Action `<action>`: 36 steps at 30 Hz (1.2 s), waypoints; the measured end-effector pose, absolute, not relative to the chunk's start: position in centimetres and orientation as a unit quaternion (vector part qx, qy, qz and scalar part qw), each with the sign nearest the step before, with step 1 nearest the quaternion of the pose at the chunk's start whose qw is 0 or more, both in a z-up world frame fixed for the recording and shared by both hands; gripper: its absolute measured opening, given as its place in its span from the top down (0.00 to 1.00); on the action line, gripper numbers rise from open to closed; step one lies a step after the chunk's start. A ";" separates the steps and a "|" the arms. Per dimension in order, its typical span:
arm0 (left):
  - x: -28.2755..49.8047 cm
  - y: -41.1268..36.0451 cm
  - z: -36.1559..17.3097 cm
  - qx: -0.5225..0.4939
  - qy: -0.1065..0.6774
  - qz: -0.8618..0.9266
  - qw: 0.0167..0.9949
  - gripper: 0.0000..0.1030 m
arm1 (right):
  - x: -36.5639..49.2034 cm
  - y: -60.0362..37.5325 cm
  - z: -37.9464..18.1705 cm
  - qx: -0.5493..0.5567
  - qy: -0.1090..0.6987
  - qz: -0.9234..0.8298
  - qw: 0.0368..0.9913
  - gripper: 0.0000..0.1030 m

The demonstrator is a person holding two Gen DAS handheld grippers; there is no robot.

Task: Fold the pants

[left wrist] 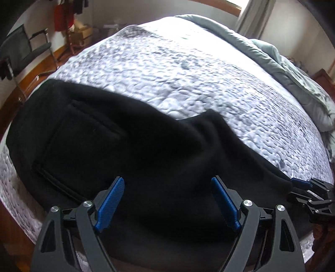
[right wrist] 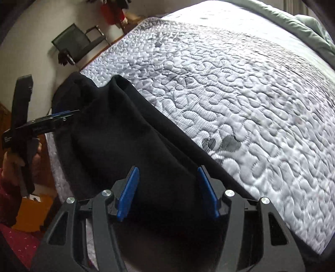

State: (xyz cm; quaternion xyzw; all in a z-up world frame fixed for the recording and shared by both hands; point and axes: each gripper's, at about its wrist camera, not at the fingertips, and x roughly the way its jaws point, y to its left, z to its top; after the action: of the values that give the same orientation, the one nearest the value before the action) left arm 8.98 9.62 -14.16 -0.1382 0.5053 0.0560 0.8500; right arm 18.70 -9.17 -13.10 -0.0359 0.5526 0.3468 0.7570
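Black pants [left wrist: 129, 146] lie along the near edge of a bed with a white quilted cover [left wrist: 188, 69]. A pocket seam shows on the left part. My left gripper [left wrist: 167, 184] is open, its blue-padded fingers [left wrist: 111, 200] over the dark cloth with nothing between them. My right gripper [right wrist: 167, 173] is open too, above the pants [right wrist: 129, 142] near the bed edge. In the left wrist view the right gripper [left wrist: 301, 185] sits at the pants' right end. In the right wrist view the left gripper [right wrist: 69, 115] is seen edge-on by the pants' far end.
A grey-green duvet [left wrist: 293, 69] is bunched at the far right of the bed. A black chair [left wrist: 23, 52] stands on the wooden floor at the left, by a red garment [left wrist: 62, 18] hanging on the wall. A curtain [left wrist: 255, 16] hangs at the back.
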 end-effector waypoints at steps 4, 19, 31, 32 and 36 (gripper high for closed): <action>9.0 9.9 -14.6 -0.145 0.504 0.052 0.850 0.15 | 18.7 -7.7 -14.0 -0.076 0.561 0.361 0.741 0.75; 9.6 9.8 -15.8 -0.088 0.467 0.095 0.875 0.11 | 20.4 -7.6 -14.8 -0.058 0.547 0.325 0.770 0.86; 7.4 0.4 -14.7 -0.069 0.479 -0.043 0.874 0.11 | 13.0 -16.7 -12.5 0.007 0.538 0.210 0.816 0.72; 7.6 -0.6 -15.1 -0.059 0.484 -0.053 0.871 0.11 | 12.8 -17.3 -13.2 0.016 0.546 0.201 0.813 0.72; 9.3 -3.4 -17.7 0.005 0.498 -0.051 0.866 0.06 | 13.8 -18.9 -17.0 0.047 0.573 0.167 0.801 0.79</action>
State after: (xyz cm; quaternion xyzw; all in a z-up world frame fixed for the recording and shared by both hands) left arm 9.34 -3.44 -17.68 0.0054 0.4980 -0.0508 0.8657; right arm 13.77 -18.94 -17.03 0.0472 0.5726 0.1670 0.8013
